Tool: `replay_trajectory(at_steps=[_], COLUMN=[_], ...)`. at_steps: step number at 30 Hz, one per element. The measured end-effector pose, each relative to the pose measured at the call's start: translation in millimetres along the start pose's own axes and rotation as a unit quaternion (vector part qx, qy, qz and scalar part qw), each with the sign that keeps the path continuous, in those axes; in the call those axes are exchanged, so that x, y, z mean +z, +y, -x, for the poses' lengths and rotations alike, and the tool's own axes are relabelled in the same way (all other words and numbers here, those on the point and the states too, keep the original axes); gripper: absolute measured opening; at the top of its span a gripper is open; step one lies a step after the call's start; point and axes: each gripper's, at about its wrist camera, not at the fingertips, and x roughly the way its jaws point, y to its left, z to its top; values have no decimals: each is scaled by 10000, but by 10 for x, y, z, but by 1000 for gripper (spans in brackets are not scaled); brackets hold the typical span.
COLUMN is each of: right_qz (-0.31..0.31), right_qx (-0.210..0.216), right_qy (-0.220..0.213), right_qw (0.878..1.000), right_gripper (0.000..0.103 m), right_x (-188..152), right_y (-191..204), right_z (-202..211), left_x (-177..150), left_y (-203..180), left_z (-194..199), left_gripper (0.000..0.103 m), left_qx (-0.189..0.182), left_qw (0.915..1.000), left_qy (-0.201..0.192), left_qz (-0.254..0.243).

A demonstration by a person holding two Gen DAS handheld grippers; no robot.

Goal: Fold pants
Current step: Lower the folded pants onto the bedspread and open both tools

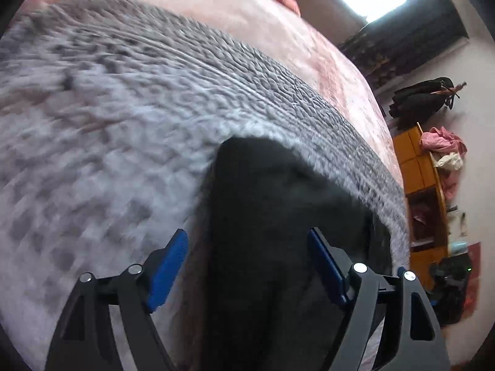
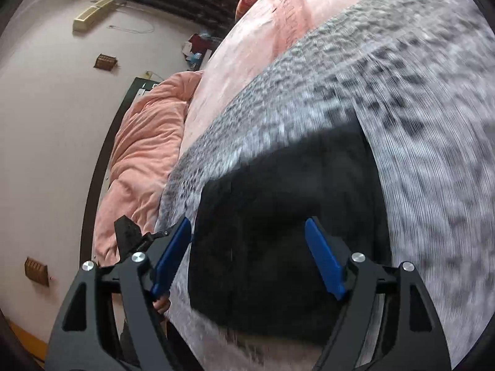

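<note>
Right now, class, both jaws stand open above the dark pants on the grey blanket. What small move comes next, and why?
Probably lower both grippers onto the pants: left gripper and right gripper are open, holding nothing, with the fabric lying on the blanket.

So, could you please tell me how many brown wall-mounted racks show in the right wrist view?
2: one small brown wall rack high on the pale wall, another lower down. Others may be hidden.

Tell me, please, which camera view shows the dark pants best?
The right wrist view: the pants appear there as a broad folded block with the far and side edges visible on the grey blanket. The left wrist view shows only a narrower, blurred end of the pants.
</note>
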Motion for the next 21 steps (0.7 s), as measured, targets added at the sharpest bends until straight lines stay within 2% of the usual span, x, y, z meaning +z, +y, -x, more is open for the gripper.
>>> replay_trajectory(at_steps=[1, 3, 6, 7, 8, 10, 11, 12, 14, 15, 16, 18, 19, 21], right_qz=[-47, -238, -652, -734, -715, -488, -440, -443, -596, -653, -710, -951, -1024, -931], right_qx=[31, -79, -21, 47, 88, 58, 46, -7, -366, -419, -491, -354, -193, -145], right_qy=[29, 105, 114, 58, -1, -170, -156, -66, 407, 475, 409, 237, 126, -155], right_qw=[10000, 9996, 9978, 9973, 9974, 9986, 9989, 9990, 9967, 9958, 9954, 9946, 9945, 9954], right_gripper=[77, 74, 63, 64, 69, 74, 75, 75, 75, 73, 71, 77, 77, 82], right_x=[-97, -291, -350, -370, -401, -525, -577, -630, -712, -731, -749, -794, -847, -1016], right_y=[-28, -207, -418, -402, -341, -200, -192, -210, -354, -401, -421, -351, -254, -24], right_z=[9, -72, -142, -91, -24, 112, 143, 123, -141, -199, -208, -95, 18, 305], left_x=[-206, -436, -579, -586, -605, -720, -780, -848, -976, -1002, -997, -1022, -1048, -1261], left_y=[49, 132, 198, 206, 214, 212, 188, 161, 117, 148, 173, 211, 209, 162], left_z=[75, -10, -125, -78, 35, 268, 305, 290, 23, -6, 24, 228, 336, 731], left_gripper=[79, 80, 81, 75, 74, 77, 78, 81, 88, 90, 90, 88, 89, 92], left_qx=[100, 353, 395, 331, 140, -143, -146, -81, 164, 152, 126, -2, -110, -222], left_qw=[9999, 9992, 9989, 9991, 9995, 9994, 9995, 9998, 9991, 9992, 9993, 9992, 9991, 9993], left_qy=[-76, 164, 221, 183, 85, -178, -211, -144, 366, 352, 344, 252, 182, -87], left_qz=[-12, 21, 115, 178, 272, 245, 171, 62, -138, -62, 26, 314, 354, 277])
